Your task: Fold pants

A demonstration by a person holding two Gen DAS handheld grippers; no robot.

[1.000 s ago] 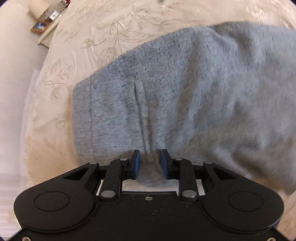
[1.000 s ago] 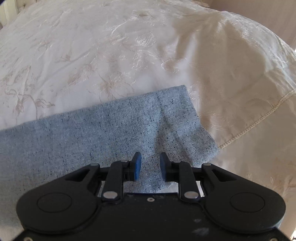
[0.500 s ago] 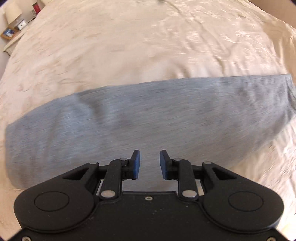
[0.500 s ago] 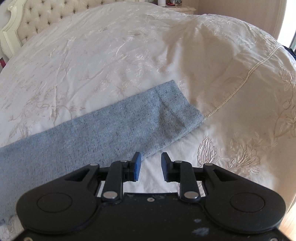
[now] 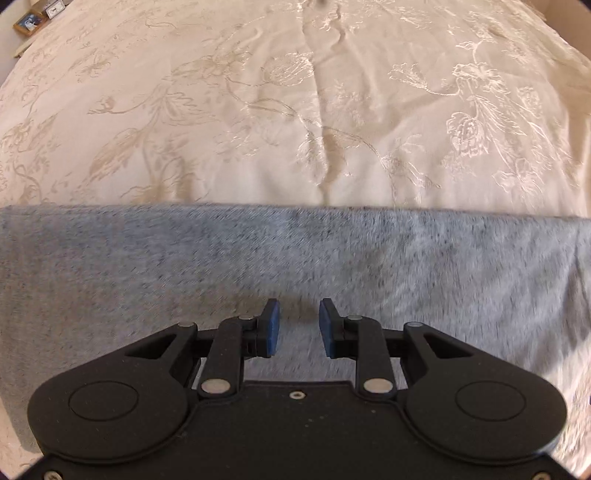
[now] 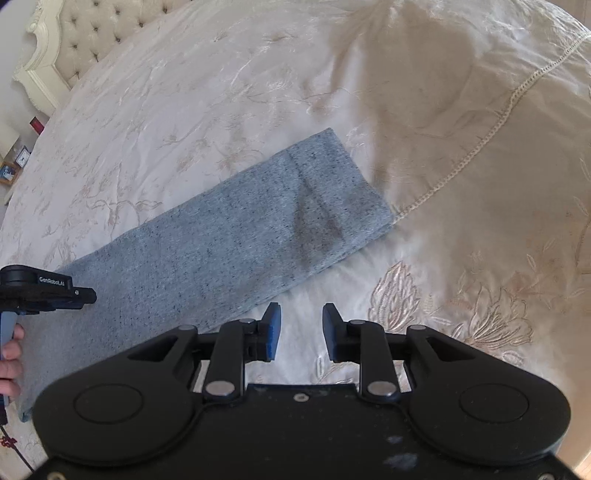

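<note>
Left wrist view, foreground: the left gripper (image 5: 298,326) hangs with its blue pads parted over the grey pants (image 5: 147,266), nothing between them, the cloth blurred beneath and filling the lower half of the frame as a flat band. Beyond its straight far edge, the cream embroidered bedspread (image 5: 295,110) rises to the top of the frame, with framed pictures (image 5: 27,22) on a side table at upper left. In the right wrist view, the right gripper (image 6: 301,328) sits at lower centre over bare bedspread just off the pants' near edge; its jaws have just been opening and stand apart, holding nothing. The pants run as one long narrow strip from lower left to the cuff end (image 6: 343,192) at mid-frame, apparently already folded leg over leg. At the left edge, the other gripper and a person's hand (image 6: 11,365) hover above the strip. A tufted headboard (image 6: 85,33) shows at upper left. Judging from this, the lengthwise fold is done; the crosswise folds remain.
</note>
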